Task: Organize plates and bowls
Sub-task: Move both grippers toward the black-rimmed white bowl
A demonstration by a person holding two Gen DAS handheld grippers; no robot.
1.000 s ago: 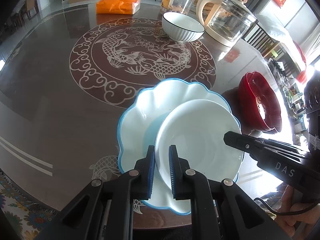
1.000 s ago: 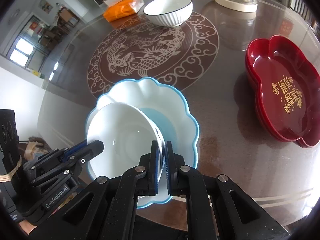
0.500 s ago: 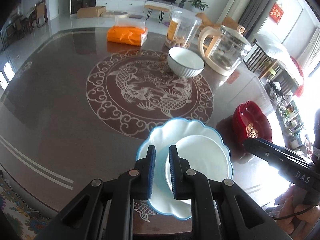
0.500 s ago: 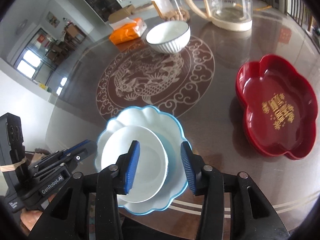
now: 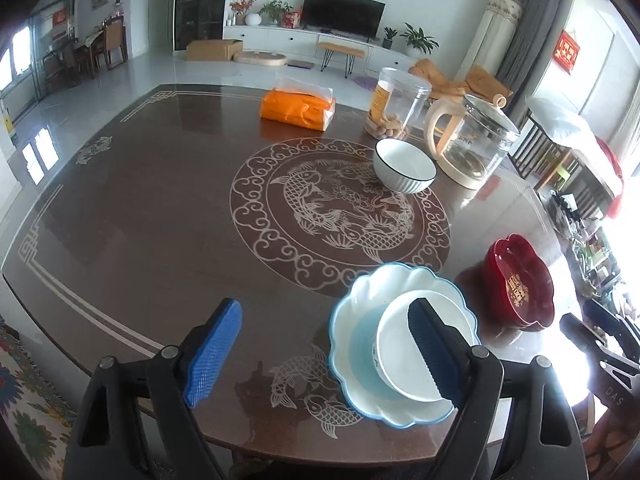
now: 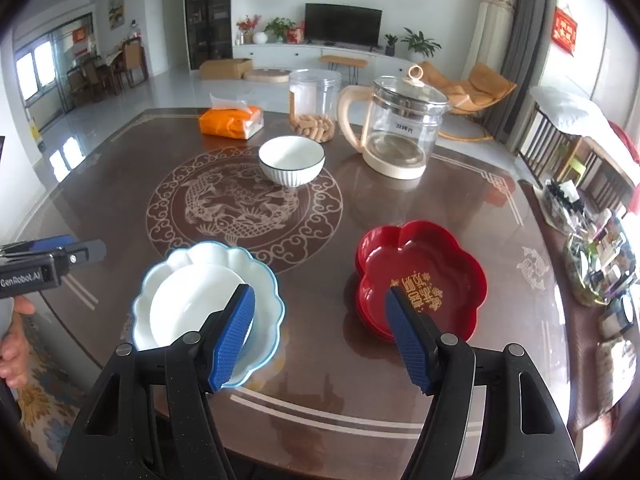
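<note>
A plain white bowl (image 5: 404,354) (image 6: 188,306) sits inside a scalloped blue-rimmed plate (image 5: 356,320) (image 6: 264,292) near the table's front edge. My left gripper (image 5: 324,352) is open and empty, raised above the table just left of the plate. My right gripper (image 6: 320,334) is open and empty, raised between the blue plate and a red flower-shaped dish (image 6: 424,280) (image 5: 518,282). A white ribbed bowl with a dark rim (image 5: 404,170) (image 6: 291,160) stands farther back on the fish medallion.
At the back of the dark round table (image 5: 140,200) stand a glass kettle (image 6: 400,128), a clear jar of snacks (image 6: 314,106) and an orange tissue pack (image 6: 231,120). A cluttered side table (image 6: 596,264) lies to the right.
Both grippers let go of the white bowl, opened wide and pulled back and up. The bowl now rests in the blue-rimmed plate.
</note>
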